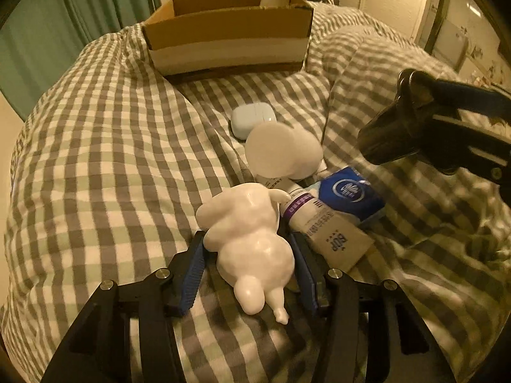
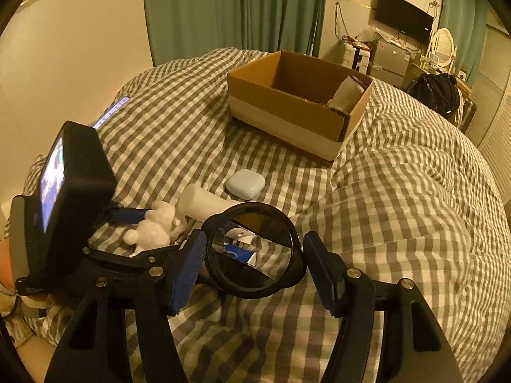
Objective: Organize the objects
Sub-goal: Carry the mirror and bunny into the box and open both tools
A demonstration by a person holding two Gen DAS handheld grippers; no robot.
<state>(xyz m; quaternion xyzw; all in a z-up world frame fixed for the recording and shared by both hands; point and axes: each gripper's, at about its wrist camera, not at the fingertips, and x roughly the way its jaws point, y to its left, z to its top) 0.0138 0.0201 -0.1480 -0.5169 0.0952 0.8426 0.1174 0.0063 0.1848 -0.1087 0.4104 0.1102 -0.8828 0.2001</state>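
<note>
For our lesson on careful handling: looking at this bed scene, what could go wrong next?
1. The glossy white figurine sits loosely between the left hand-held gripper fingers; it may slip.
2. The round black lens between the right hand-held gripper fingers could roll off the soft checked duvet.

Materials: mostly cloth, cardboard, plastic.
Duvet (image 1: 111, 159) soft checked cloth, rumpled; box (image 1: 230, 44) matt corrugated cardboard; white figurine (image 1: 252, 239) smooth, glossy; earbud case (image 1: 252, 119) satin plastic; tissue pack (image 1: 351, 196) shiny film; left gripper (image 1: 247, 255) fingers (image 1: 191, 274) ribbed blue pads, matt black frame.
</note>
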